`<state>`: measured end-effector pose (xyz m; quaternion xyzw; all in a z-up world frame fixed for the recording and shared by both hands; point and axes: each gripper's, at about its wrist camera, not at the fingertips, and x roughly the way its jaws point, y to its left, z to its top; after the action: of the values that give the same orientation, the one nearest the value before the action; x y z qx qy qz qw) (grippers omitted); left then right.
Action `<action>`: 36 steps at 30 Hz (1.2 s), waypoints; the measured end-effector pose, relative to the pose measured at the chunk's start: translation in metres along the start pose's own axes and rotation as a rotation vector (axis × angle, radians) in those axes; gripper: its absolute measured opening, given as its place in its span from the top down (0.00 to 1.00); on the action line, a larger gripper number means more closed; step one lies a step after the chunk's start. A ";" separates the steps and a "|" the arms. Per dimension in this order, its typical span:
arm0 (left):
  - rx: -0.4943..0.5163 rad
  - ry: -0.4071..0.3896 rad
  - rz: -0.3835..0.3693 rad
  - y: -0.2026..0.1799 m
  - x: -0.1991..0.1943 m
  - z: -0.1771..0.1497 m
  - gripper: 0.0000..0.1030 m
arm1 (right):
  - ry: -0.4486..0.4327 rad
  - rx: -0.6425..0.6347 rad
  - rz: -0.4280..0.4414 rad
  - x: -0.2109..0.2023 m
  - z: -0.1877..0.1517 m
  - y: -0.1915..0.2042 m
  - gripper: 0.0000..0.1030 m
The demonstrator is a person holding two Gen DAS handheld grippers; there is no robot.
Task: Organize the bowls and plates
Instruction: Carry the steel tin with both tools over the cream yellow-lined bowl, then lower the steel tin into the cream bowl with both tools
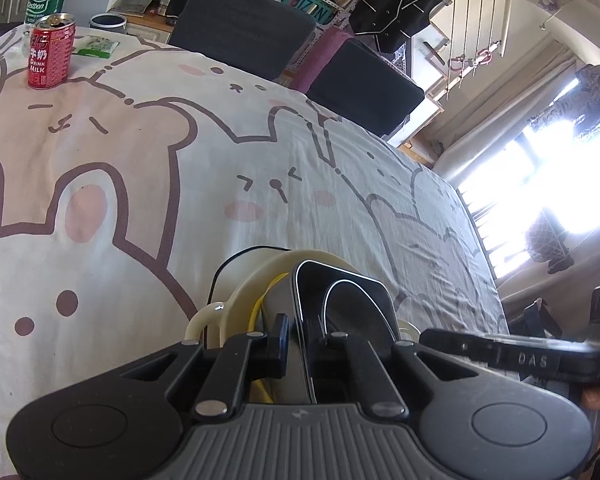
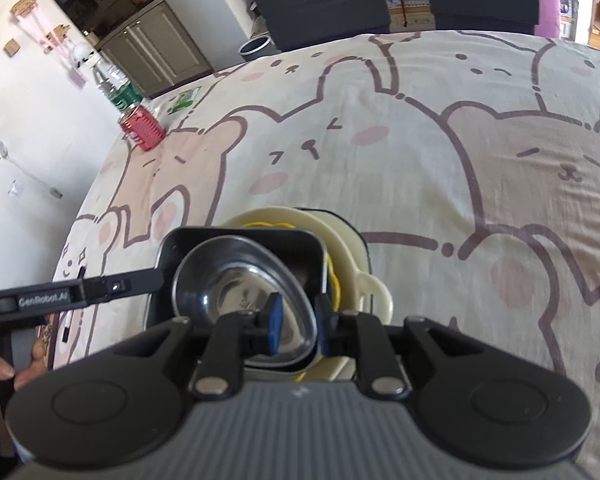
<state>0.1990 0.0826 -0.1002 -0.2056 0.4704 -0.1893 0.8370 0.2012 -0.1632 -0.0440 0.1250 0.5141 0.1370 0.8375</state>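
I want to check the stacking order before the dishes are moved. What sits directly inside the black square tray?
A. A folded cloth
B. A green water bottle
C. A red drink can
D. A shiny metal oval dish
D: in the right wrist view the shiny metal oval dish lies inside the black square tray, while the red can and the bottle stand far away near the table's edge.

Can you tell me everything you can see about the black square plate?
The black square plate has rounded corners and a raised rim with a thin bright edge. It looks smooth and glossy. A shiny metal bowl sits in it, and it rests on a cream dish with handles. Both the left gripper and right gripper are clamped on its rim.
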 end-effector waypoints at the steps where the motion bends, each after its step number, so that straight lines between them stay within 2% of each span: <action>1: 0.004 0.002 0.001 -0.001 0.001 0.000 0.91 | -0.006 0.010 -0.010 0.000 0.000 -0.002 0.79; 5: 0.011 0.002 0.014 -0.001 0.002 0.000 0.87 | -0.016 0.038 -0.031 0.002 0.005 -0.009 0.79; 16: 0.020 0.025 0.048 0.004 0.011 -0.002 0.86 | 0.028 0.027 -0.028 0.017 0.009 -0.009 0.82; 18: 0.020 0.025 0.047 0.004 0.011 -0.002 0.87 | 0.038 0.022 -0.035 0.020 0.009 -0.008 0.84; 22: 0.017 0.032 0.038 0.004 0.011 -0.003 0.90 | 0.077 -0.021 -0.033 0.028 0.007 -0.002 0.94; 25: -0.021 0.048 0.004 0.008 0.012 -0.004 0.91 | 0.102 -0.058 -0.037 0.030 0.004 0.002 0.94; 36: -0.072 0.044 -0.011 0.015 0.011 -0.003 0.91 | 0.059 0.005 0.048 0.012 0.003 -0.009 0.94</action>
<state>0.2037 0.0893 -0.1167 -0.2341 0.4942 -0.1815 0.8173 0.2098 -0.1679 -0.0558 0.1353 0.5358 0.1595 0.8180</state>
